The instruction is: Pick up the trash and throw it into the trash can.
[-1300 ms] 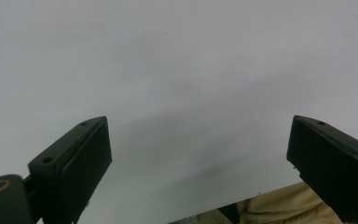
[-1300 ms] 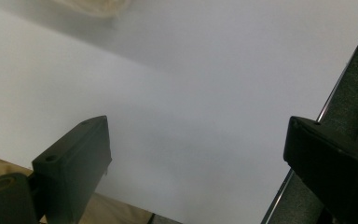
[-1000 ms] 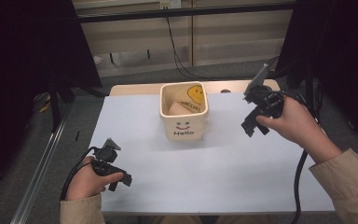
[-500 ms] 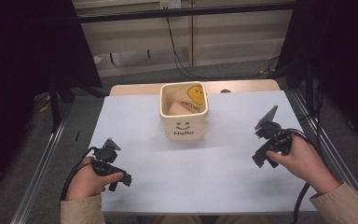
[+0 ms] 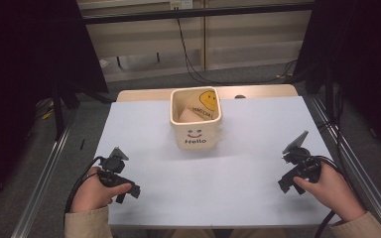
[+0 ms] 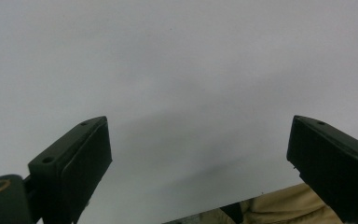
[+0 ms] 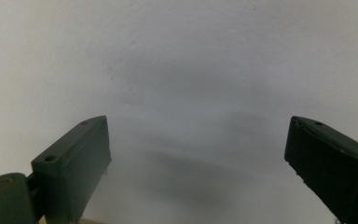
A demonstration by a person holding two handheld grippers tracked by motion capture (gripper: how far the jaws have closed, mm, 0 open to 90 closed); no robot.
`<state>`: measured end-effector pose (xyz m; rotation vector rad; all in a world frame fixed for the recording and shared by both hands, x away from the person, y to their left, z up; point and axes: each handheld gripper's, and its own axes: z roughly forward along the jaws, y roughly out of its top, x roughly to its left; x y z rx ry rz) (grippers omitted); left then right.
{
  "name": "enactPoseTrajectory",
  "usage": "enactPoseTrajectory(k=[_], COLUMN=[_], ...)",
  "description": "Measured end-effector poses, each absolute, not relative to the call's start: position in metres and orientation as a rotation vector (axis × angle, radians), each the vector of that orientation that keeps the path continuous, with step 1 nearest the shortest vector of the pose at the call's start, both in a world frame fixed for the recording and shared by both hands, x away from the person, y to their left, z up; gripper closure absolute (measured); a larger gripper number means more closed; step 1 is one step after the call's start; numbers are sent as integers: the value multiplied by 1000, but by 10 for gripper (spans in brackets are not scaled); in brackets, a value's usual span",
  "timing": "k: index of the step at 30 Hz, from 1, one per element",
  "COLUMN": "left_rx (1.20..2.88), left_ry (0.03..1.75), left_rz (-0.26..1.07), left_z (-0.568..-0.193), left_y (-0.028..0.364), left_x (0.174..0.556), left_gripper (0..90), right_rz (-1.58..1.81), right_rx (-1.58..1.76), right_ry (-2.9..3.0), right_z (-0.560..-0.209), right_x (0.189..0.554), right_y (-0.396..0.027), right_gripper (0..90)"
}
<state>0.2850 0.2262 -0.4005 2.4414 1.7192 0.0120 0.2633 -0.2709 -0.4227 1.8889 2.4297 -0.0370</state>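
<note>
Resting apart on sheet | both tongs gaping | tub far-centre

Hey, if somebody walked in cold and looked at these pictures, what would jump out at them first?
Probably the cream bin with a smiley and "Hello" on its front, standing mid-table toward the far edge, with a yellow smiley item and something pinkish inside. Next, the two hand-held grippers low over the pale sheet: the left gripper near-left, the right gripper near-right, both with jaws wide apart and nothing between them.
</note>
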Motion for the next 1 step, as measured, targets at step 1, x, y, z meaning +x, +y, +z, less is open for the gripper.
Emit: enactPoseTrajectory(k=[1], left_rx=[2442], left_ry=[1717], left_rz=[8], left_z=[-400], left_y=[226], left_x=[285], left_gripper=[62], right_rz=[-26], right_rx=[1880], right_ry=[2439], right_z=[-424], right_x=[262], right_y=[-272], right_gripper=[66])
